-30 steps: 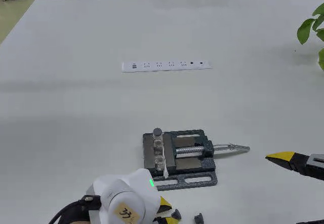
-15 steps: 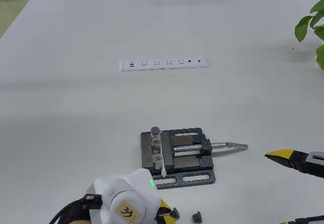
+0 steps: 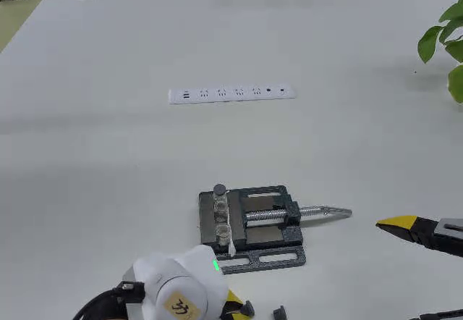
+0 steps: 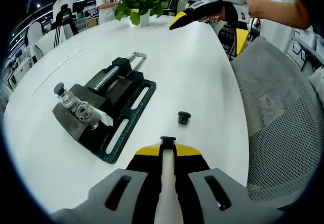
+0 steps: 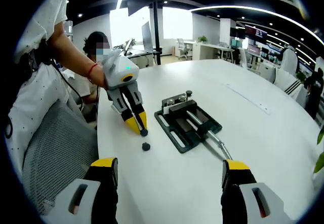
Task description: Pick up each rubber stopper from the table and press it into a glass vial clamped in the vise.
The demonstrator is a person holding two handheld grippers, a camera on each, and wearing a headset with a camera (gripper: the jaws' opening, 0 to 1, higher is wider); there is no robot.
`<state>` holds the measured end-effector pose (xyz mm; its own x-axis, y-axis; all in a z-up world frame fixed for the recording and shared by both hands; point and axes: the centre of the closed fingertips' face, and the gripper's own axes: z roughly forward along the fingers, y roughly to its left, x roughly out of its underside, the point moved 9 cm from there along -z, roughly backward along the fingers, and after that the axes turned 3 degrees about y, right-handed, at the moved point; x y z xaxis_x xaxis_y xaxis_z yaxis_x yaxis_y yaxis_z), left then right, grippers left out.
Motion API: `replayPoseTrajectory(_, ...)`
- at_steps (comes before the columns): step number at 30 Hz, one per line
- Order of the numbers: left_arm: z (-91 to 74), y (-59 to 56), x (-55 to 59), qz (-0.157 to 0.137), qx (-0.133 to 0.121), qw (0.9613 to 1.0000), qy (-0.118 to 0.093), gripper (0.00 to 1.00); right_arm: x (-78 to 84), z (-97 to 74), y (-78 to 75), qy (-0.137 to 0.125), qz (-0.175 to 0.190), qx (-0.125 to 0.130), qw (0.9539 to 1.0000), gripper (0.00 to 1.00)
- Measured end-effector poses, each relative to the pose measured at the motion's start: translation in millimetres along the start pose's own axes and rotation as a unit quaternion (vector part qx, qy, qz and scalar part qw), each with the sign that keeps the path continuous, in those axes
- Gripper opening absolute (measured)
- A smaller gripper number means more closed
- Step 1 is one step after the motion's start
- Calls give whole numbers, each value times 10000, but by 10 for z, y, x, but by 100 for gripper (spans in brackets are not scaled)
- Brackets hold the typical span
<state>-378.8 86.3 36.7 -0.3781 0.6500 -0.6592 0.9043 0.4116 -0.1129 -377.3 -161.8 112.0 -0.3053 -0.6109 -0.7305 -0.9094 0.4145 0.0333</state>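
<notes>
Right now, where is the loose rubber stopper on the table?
In the left gripper view the loose stopper lies on the table, just past the left gripper and right of the vise.

We record a white table (image 3: 108, 153). Lying on it are a white power strip (image 3: 231, 93) toward the far side, a dark vise (image 3: 264, 258) flat on its slotted base nearer us, and a loose rubber stopper (image 3: 280, 310) near the vise. A second stopper (image 3: 247, 308) sits just beside the first; we cannot confirm it touches the table. A potted plant (image 4: 136, 3) stands at the right edge.
</notes>
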Motion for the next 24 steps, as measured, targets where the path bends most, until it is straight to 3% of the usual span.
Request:
replayPoseTrajectory(6, -67, -14, -75, -39, 39, 9998, -183, 4, -105, 15, 31, -16, -81, -99, 9999, 82)
replayPoseTrajectory(13, -318, -18, -274, -169, 72, 9974, -694, 4, -380, 36, 76, -112, -130, -349, 9992, 74)
replayPoseTrajectory(24, -667, -87, -571, -138, 123, 9915, -1288, 4, -862, 49, 153, -147, -106, -1031, 9945, 53)
